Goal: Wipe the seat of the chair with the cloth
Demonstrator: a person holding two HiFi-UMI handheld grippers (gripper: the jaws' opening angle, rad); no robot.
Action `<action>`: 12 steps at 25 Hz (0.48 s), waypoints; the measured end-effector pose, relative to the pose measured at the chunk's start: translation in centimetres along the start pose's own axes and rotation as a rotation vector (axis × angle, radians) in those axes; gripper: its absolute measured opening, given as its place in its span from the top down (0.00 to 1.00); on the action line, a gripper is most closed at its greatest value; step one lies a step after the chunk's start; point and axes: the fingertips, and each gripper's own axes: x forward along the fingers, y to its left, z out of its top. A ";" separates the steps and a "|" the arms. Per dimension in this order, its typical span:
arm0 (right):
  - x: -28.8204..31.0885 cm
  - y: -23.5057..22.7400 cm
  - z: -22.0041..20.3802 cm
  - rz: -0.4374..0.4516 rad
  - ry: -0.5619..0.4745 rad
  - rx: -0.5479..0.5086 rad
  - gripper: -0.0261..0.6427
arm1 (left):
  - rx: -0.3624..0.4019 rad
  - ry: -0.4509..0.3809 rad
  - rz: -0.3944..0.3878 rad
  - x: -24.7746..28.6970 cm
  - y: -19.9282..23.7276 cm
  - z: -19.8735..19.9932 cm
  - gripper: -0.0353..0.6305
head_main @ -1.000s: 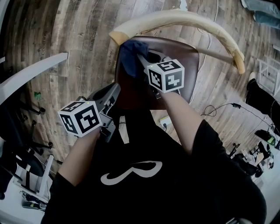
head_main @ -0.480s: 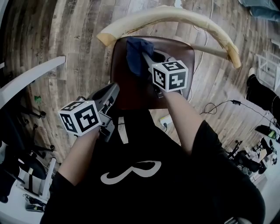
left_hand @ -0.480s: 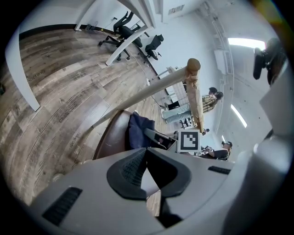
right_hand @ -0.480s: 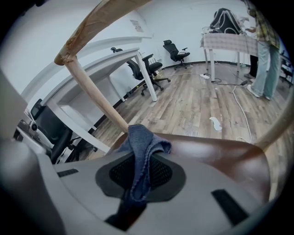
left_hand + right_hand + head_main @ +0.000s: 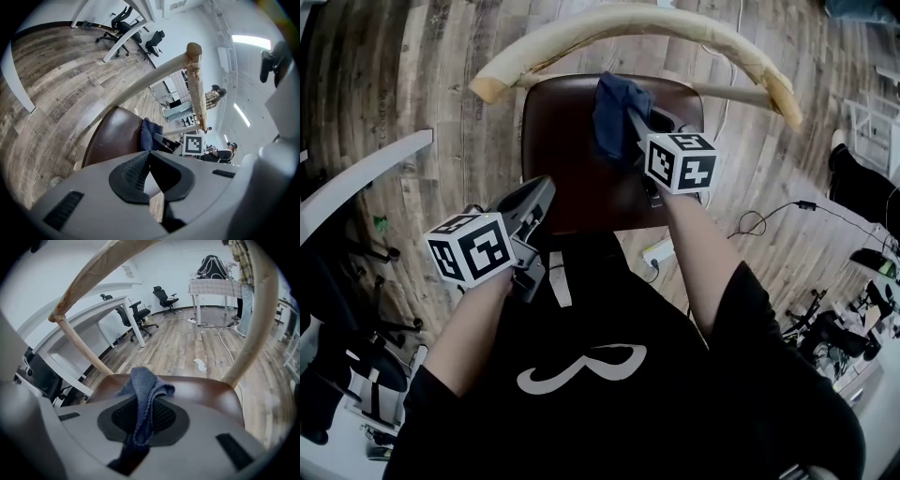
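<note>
My right tool [image 5: 630,131] is closed on the cloth [image 5: 614,111]. In the right gripper view the dark blue cloth [image 5: 143,399] runs up between the two black pads [image 5: 164,416] of this tool [image 5: 140,425], and the pads press it from both sides. The free end of the cloth folds over in front of the tool and comes down on the seat [image 5: 201,392].

From the head view, the cloth is at the back part of the seat [image 5: 567,141], a little to the right of the middle and near the backrest [image 5: 628,23]. The seat is dark brown and glossy. The backrest is a pale curved wooden rail, and it goes around behind the cloth.

My left tool [image 5: 536,195] holds nothing. In the left gripper view its jaws are together at the tips, and only a narrow gap shows lower down between the pads of the tool [image 5: 150,173]. This tool is over the front left corner of the seat, well apart from the cloth. I cannot tell if it touches the seat.

The chair stands on a wooden plank floor [image 5: 441,75].
</note>
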 end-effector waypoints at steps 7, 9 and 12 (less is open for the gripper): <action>-1.8 -4.1 -0.8 -0.067 -0.015 0.054 0.88 | 0.020 0.039 -0.009 1.4 -0.9 -0.7 0.93; -2.4 -5.1 -1.2 -0.080 -0.021 0.073 0.88 | 0.024 0.045 -0.011 1.8 -1.1 -0.8 0.93; -3.4 -6.8 -1.8 -0.114 -0.027 0.087 0.88 | 0.030 0.059 -0.013 2.2 -1.3 -1.0 0.93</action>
